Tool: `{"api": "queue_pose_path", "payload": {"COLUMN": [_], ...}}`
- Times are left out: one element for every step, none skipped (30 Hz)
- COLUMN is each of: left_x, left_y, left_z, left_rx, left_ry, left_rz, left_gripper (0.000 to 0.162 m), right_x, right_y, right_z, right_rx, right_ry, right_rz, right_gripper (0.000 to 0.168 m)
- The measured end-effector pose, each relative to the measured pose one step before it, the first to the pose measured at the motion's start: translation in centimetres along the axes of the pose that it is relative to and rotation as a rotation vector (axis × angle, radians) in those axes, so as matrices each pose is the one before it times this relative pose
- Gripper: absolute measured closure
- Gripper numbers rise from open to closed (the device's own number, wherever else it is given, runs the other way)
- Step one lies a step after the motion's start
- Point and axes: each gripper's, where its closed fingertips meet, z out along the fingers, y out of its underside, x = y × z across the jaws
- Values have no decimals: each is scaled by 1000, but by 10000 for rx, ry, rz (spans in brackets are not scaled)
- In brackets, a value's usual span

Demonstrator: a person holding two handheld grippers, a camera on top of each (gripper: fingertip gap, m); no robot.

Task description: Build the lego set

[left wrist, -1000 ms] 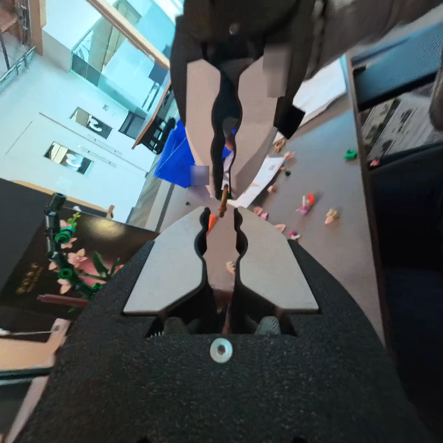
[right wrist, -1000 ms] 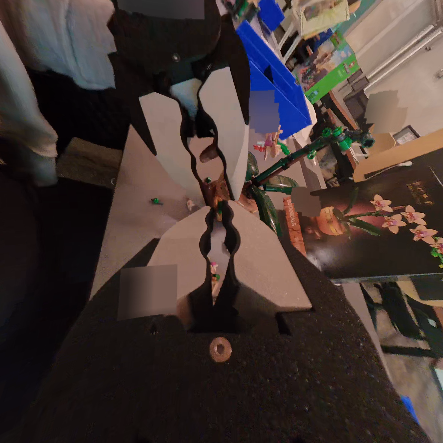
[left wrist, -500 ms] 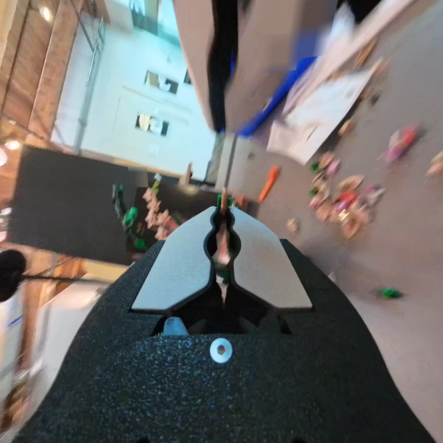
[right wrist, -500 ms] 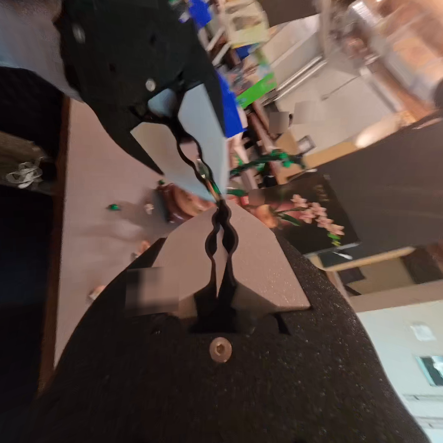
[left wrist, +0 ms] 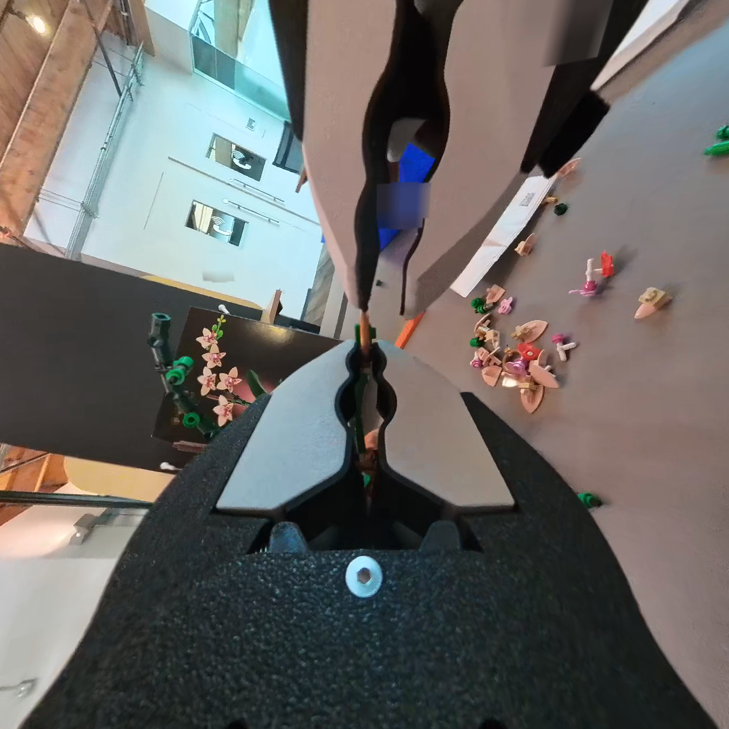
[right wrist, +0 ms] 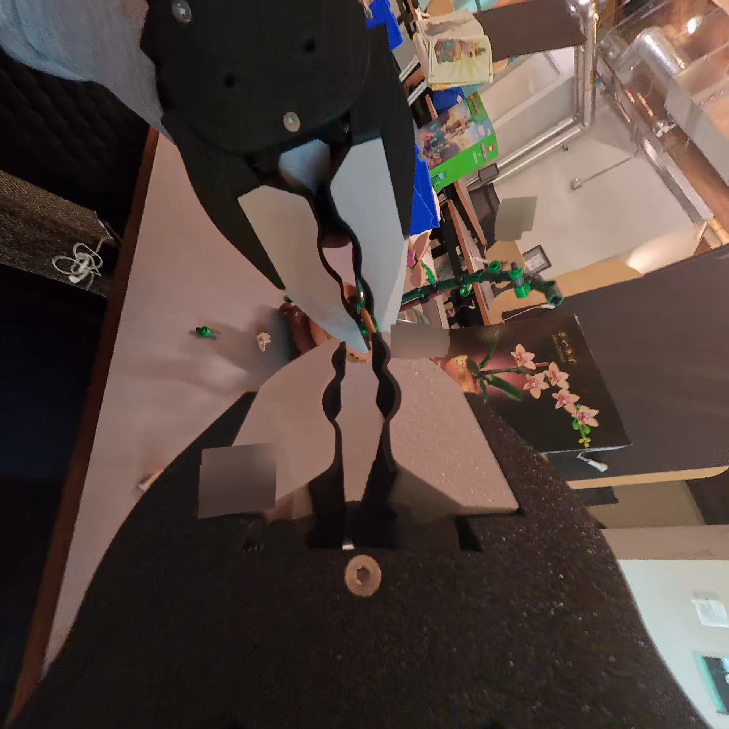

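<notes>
Plastic, thin and light: tan-and-green stem piece (left wrist: 365, 343) pinched at the tips of the left gripper (left wrist: 365, 349), jaws nearly closed on it, tan end poking out past the tips. Probably stiff along its length but easy to snap or pop apart at the joints, and smooth enough to swivel in the pads; best held low on the shaft, close to the joint, not by the tip. Right gripper (right wrist: 357, 347) facing it tip to tip, jaws partly open, nothing between them in its own view; in the left wrist view one of its fingertips (left wrist: 361, 301) seems to meet the tan end, contact not certain. Held up above the grey table (left wrist: 631, 453), left of the parts pile. Counts: one held stem; one standing green stalk (right wrist: 473, 280) far right in the right wrist view; one dark set box (right wrist: 544, 386) with orchid picture; one cluster of loose pink, tan and red petal pieces (left wrist: 513, 367), roughly a dozen or more, exact count not readable; one orange piece (left wrist: 410, 333) near the tips; one white leaflet (left wrist: 505, 232) far right; a few stray green studs, one near right (left wrist: 589, 500), one left on the table (right wrist: 205, 331). Petals likely tiny, light, slippery, prone to skating when nudged.
</notes>
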Motion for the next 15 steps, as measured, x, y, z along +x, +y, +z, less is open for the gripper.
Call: {"api": "queue_pose_path", "payload": {"left_x": [-194, 1, 87, 109, 150, 99, 100, 62, -65, 70, 287, 288, 287, 271, 158], "left_y": [186, 136, -45, -181, -88, -138, -260, -119, 238, 32, -88, -186, -230, -138, -155], "left_z": [82, 88, 43, 15, 30, 53, 24, 39, 65, -12, -61, -127, -195, -148, -102], "left_rx": [-78, -51, 61, 99, -22, -11, 61, -25, -184, 31, 122, 196, 235, 143, 161], "left_ry": [-93, 75, 113, 98, 100, 32, 43, 43, -12, 91, 270, 313, 359, 317, 160], "left_rz": [194, 74, -16, 13, 75, 129, 126, 134, 168, -2, -253, -357, -342, -321, -202], "left_gripper": [158, 158, 158, 158, 158, 158, 158, 158, 158, 158, 158, 158, 158, 157, 157], "right_x": [3, -4, 117, 196, -90, -175, -15, -9, 67, 84, -195, -229, -257, -170, -127], "right_y": [129, 267, 20, -208, -200, -34, 82, 179, 217, 109, -127, -264, -416, -207, -227], "right_z": [66, 94, 21, -40, -52, 39, 117, 143, 102, 42, -70, -200, -266, -170, -156], "right_rx": [-130, -223, -46, 105, 86, -39, -103, -150, -166, -80, 117, 263, 363, 185, 167], "right_ry": [39, 62, 162, 206, -45, -129, -6, 8, 43, 83, -110, -93, -62, -121, -179], "right_rz": [-375, -384, -280, -151, -149, -131, -219, -351, -385, -288, -228, -154, -132, 104, 125], "right_gripper": [153, 150, 148, 146, 147, 148, 148, 150, 157, 161, 162, 163, 163, 163, 163]}}
